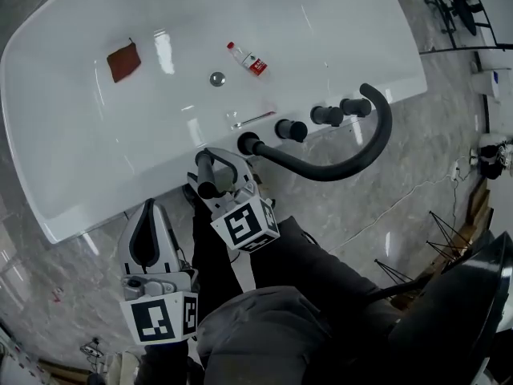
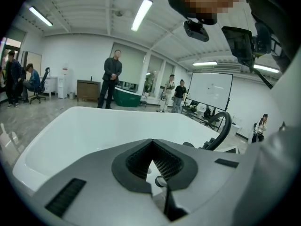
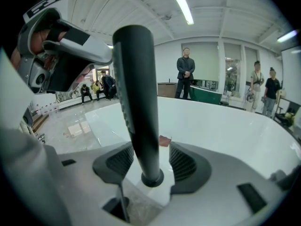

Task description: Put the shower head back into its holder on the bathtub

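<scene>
The shower head's black handle [image 1: 206, 175] [image 3: 138, 102] stands nearly upright over the bathtub's near rim [image 1: 160, 187], its ringed lower end between my right gripper's jaws. My right gripper [image 1: 215, 168] [image 3: 151, 147] is open: the handle lies against the left pad and a gap shows at the right pad [image 3: 184, 161]. A thick black hose [image 1: 353, 163] curves from a black fitting [image 1: 248, 144] on the tub deck round to the right. My left gripper [image 1: 148, 208] [image 2: 152, 142] hangs lower left, outside the tub, shut and empty.
Three black knobs [image 1: 291, 129] line the deck right of the fitting. Inside the white tub lie a red-brown cloth [image 1: 124, 60], a small bottle [image 1: 248, 58] and the drain [image 1: 217, 79]. Several people [image 3: 186, 72] stand beyond the tub. Marble floor surrounds it.
</scene>
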`<act>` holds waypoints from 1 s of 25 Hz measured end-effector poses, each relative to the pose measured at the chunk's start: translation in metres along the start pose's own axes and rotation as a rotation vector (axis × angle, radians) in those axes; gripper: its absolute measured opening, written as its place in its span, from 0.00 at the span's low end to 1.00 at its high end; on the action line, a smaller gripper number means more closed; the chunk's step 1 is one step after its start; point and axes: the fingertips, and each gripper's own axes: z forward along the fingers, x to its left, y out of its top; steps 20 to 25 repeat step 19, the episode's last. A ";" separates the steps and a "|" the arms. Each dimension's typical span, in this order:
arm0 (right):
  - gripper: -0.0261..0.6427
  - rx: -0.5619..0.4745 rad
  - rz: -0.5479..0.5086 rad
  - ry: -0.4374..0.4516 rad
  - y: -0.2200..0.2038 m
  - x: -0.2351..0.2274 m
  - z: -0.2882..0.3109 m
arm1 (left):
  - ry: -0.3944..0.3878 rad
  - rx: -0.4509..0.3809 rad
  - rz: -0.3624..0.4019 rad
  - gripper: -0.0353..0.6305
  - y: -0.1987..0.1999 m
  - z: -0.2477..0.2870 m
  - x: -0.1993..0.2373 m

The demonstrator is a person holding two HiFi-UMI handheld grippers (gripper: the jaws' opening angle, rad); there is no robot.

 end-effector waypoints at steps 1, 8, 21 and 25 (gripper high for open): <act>0.38 -0.001 -0.004 -0.001 0.001 -0.001 -0.001 | -0.004 -0.001 0.000 0.06 0.001 0.001 -0.001; 0.38 -0.003 -0.028 0.010 0.001 -0.001 -0.002 | -0.009 0.001 -0.001 0.06 -0.001 0.004 -0.010; 0.38 0.008 -0.049 -0.014 0.001 0.006 0.004 | -0.018 -0.013 -0.005 0.06 -0.004 -0.003 0.004; 0.38 0.008 -0.049 -0.014 0.001 0.006 0.004 | -0.018 -0.013 -0.005 0.06 -0.004 -0.003 0.004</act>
